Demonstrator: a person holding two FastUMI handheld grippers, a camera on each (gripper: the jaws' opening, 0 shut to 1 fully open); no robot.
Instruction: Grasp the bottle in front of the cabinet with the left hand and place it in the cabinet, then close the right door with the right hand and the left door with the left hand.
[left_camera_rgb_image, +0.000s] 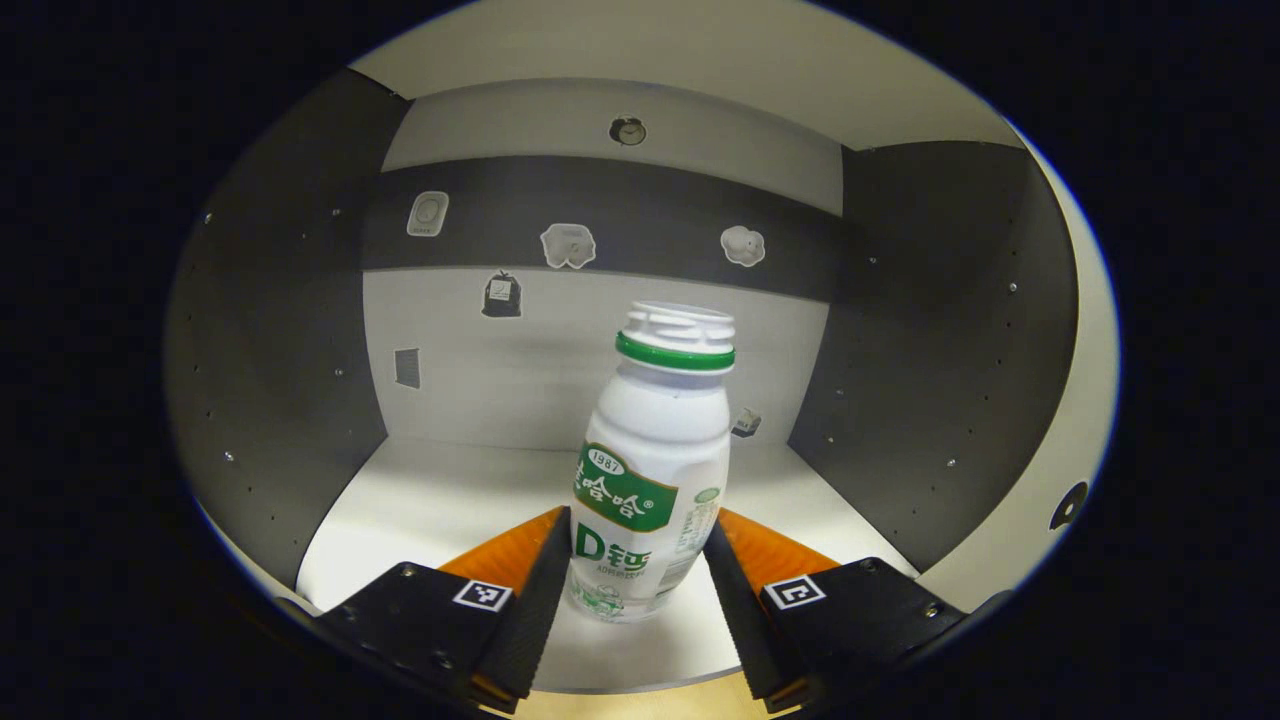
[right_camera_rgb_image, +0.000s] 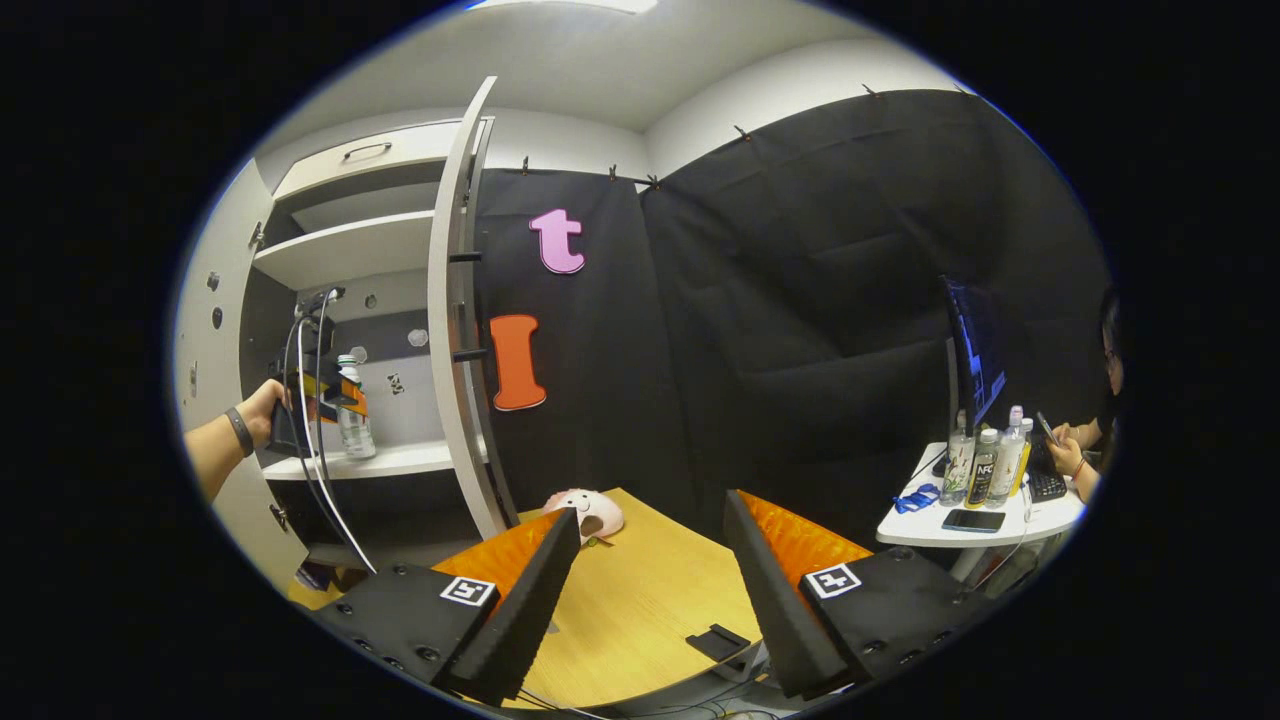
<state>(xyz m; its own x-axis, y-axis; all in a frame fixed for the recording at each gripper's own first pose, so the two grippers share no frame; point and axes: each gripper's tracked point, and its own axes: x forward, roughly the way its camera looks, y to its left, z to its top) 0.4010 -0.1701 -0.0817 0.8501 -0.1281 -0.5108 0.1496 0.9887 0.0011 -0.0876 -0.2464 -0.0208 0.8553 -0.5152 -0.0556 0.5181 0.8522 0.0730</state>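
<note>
Left gripper view: bottle (left_camera_rgb_image: 652, 470) sits between my left claw's (left_camera_rgb_image: 636, 590) fingers, both pads against its lower body, so I'm clamped on it. It leans slightly, cap ring up, base at or just above the white shelf (left_camera_rgb_image: 440, 500); can't tell if it's touching down. Shelf floor runs ahead of the claw, dark side walls to either side, back panel beyond with small stickers on it. So the bottle is inside the cabinet, not released.

Right gripper view: same picture from farther off. Left claw (right_camera_rgb_image: 335, 395) and the hand (right_camera_rgb_image: 262, 405) holding it are off to my left, at the shelf (right_camera_rgb_image: 400, 460), bottle (right_camera_rgb_image: 352, 420) upright-ish at its tip. Right door (right_camera_rgb_image: 455, 320) stands open, edge-on, between that shelf and the black wall. Left door isn't something I can make out from here.

My right claw (right_camera_rgb_image: 645, 590) is spread wide, nothing between the fingers, hovering over the wooden table (right_camera_rgb_image: 640, 600). A pink plush toy (right_camera_rgb_image: 588, 512) lies just ahead of it, near the door's foot.

Status, my read:
- grasp: done
- carry into cabinet: done or nearly
- set down and let go: pending
- right door with right claw: not started
- left door with left claw: not started
</note>
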